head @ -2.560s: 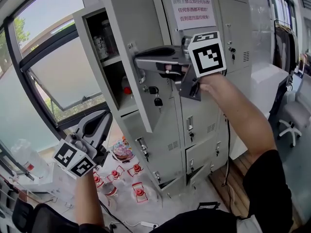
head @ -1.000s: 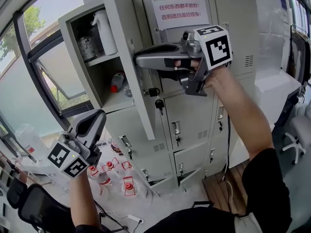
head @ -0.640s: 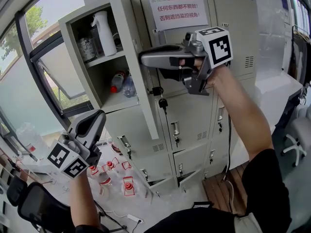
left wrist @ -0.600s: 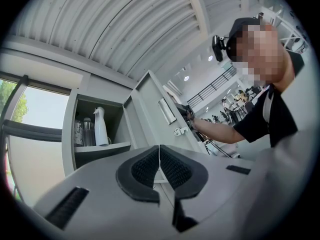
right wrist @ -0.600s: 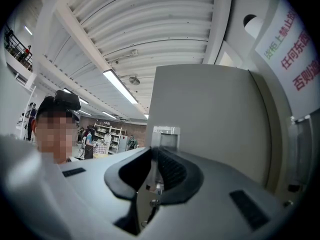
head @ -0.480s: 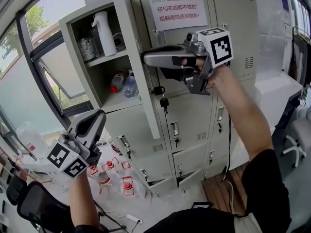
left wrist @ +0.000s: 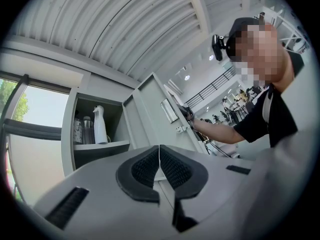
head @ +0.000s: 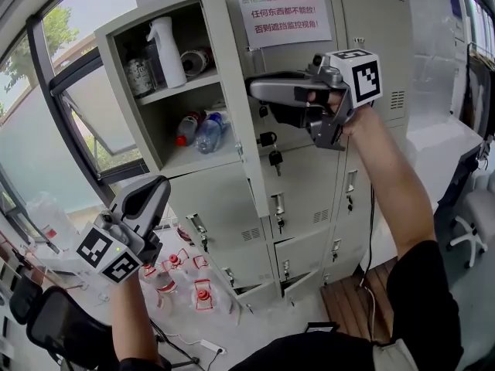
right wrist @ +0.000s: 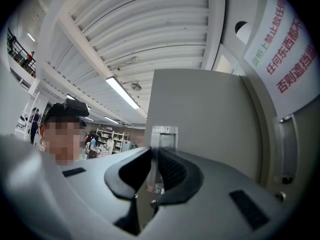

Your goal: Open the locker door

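Currently: one locker door (head: 230,91) stands wide open, with two grippers in view.
The right gripper (head: 255,90) has its fingers (right wrist: 172,169) closed on the single metal pull tab (right wrist: 162,136) of the plain grey door, which stands edge-on between the open compartment (head: 128,141) and one paper notice (head: 285,14). The left gripper (head: 157,188) hangs low, well apart from the door, its fingers (left wrist: 175,166) pressed together on nothing. The compartment has two shelves: one white spray bottle (head: 166,49) above, two bottles (head: 203,130) lying below. One key (head: 274,158) dangles just below the right gripper.
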A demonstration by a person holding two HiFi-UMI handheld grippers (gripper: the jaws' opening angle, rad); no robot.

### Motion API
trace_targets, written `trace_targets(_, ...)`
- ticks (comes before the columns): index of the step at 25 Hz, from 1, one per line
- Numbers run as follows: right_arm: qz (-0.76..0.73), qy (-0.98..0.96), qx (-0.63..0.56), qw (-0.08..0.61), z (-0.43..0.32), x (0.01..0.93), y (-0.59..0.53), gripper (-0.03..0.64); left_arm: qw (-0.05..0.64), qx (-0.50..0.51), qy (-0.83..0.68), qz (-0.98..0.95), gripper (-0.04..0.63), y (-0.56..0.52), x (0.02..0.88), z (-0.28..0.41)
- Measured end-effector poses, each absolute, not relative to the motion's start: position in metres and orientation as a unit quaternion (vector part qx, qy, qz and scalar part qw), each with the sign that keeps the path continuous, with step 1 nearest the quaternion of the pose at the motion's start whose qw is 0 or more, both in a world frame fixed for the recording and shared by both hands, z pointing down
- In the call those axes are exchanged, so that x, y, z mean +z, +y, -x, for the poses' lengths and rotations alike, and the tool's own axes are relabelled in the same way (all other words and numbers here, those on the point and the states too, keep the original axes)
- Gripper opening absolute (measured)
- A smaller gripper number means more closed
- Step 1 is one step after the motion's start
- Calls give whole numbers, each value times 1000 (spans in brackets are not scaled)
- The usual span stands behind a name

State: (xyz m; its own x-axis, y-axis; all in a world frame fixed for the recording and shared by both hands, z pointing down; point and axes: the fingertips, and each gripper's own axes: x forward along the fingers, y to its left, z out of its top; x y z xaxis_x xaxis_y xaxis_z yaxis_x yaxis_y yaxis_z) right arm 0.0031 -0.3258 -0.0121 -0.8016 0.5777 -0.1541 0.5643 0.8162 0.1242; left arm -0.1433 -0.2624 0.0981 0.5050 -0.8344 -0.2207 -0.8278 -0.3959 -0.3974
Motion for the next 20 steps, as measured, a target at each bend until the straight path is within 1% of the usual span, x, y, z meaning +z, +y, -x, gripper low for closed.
trace_targets(8, -237, 965, 55, 96, -15, -5, -343, 52, 229, -3, 493, 839, 18, -266, 101, 142)
trace_targets(15, -140, 980, 116, 86, -19, 14, -354, 44, 227, 9, 487, 843, 18, -270, 103, 137)
trace_targets(20, -60, 978, 176, 93, -31, 21, -351, 34, 218, 16, 488, 845, 18, -270, 110, 134)
